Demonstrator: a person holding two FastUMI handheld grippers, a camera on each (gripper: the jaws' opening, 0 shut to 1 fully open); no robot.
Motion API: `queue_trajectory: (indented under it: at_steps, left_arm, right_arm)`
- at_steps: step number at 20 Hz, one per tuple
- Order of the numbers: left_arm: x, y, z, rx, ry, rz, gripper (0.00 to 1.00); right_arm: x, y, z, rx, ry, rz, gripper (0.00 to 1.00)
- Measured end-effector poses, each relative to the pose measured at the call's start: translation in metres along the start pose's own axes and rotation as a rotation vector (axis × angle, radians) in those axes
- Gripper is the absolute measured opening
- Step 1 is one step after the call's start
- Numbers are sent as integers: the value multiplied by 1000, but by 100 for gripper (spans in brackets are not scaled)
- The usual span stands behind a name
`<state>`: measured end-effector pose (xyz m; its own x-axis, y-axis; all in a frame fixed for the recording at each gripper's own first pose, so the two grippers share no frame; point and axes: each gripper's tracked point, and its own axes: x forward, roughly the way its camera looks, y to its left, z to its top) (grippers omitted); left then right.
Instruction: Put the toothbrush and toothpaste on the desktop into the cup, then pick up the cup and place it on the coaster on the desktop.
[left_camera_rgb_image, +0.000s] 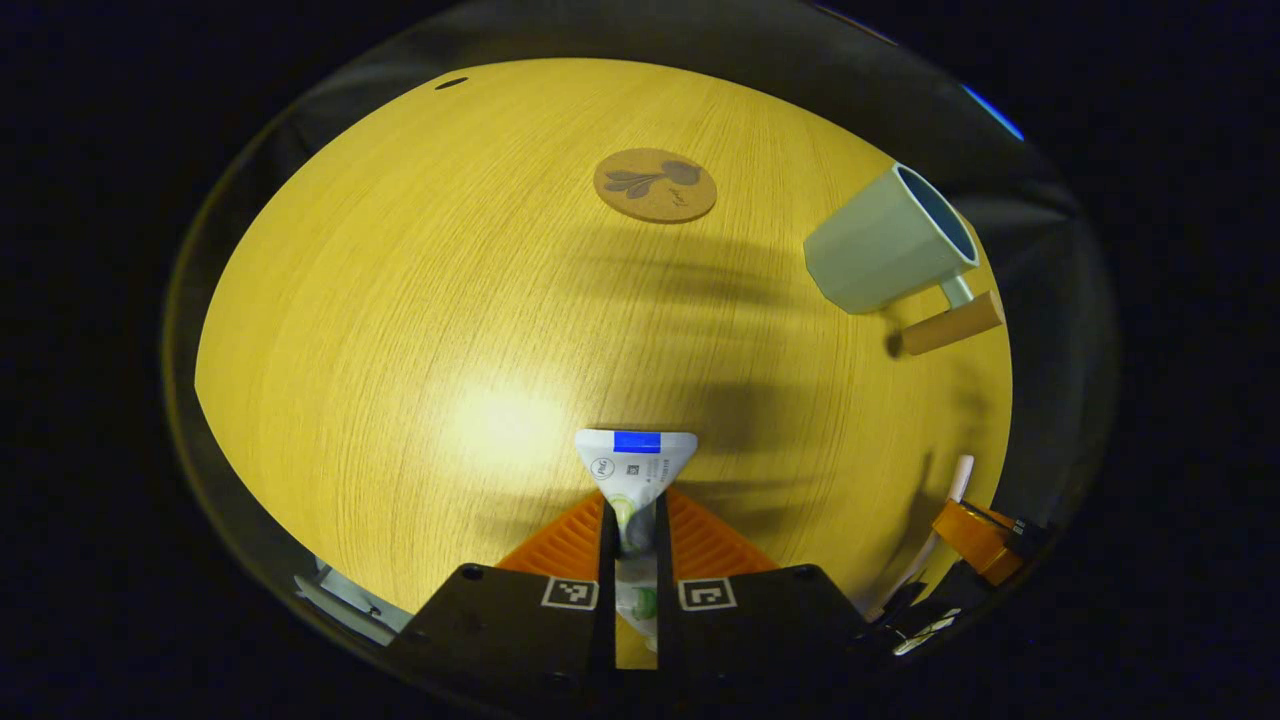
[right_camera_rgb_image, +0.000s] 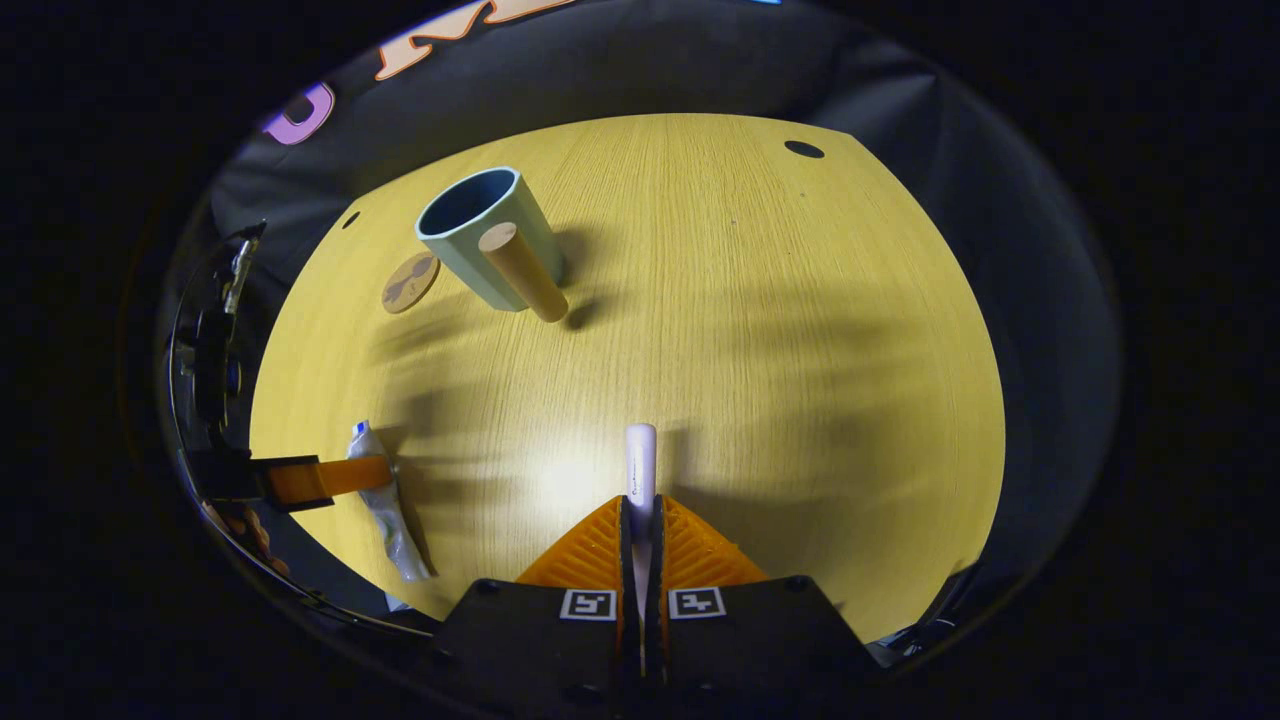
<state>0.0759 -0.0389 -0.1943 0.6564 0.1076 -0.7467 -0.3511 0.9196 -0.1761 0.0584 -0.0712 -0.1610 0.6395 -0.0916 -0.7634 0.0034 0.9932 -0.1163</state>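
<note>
Left tongs (left_camera_rgb_image: 634, 520) clamp toothpaste (left_camera_rgb_image: 637, 468), cap end hidden. Right tongs (right_camera_rgb_image: 640, 525) clamp toothbrush (right_camera_rgb_image: 640, 462), head hidden. Cup (right_camera_rgb_image: 487, 238) far on surface (right_camera_rgb_image: 780, 340).

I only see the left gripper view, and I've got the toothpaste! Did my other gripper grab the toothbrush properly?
Observer: Yes. In the right gripper view, the right gripper is shut on the toothbrush, with both fingers pressing on it.
Operator: Is lots of it poking out?
Observer: Just a short, rounded white end sticks out ahead of the fingertips.
Operator: Where's the cup from over there?
Observer: The cup stands ahead and to the left in that view, with its wooden handle turned toward the right gripper.
</note>
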Motion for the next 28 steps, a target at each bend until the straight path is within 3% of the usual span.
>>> queue_trajectory:
  at_steps: [5,10,12,17,20,22,26,28]
  left_arm:
    - [-8,-6,2,11,-60,-93,1]
    - [-30,-16,16,16,-166,-179,1]
    - [-41,-18,30,52,-223,-195,0]
    - [-81,-17,88,251,-490,-171,0]
    - [-110,-28,118,290,-589,-239,0]
    - [-128,-32,136,314,-641,-283,0]
    - [-147,-61,178,350,-796,-399,0]
    - [-155,-71,195,386,-863,-432,0]
  right_arm:
    - [1,-2,2,-1,-12,-4,5]
    - [-9,-1,28,55,-123,6,5]
    - [-19,3,48,83,-213,16,5]
    - [-74,19,114,120,-511,38,5]
    - [-113,28,156,144,-669,72,5]
    - [-126,46,184,169,-739,128,5]
    - [-147,82,229,240,-871,329,5]
    - [-153,86,253,249,-958,357,5]
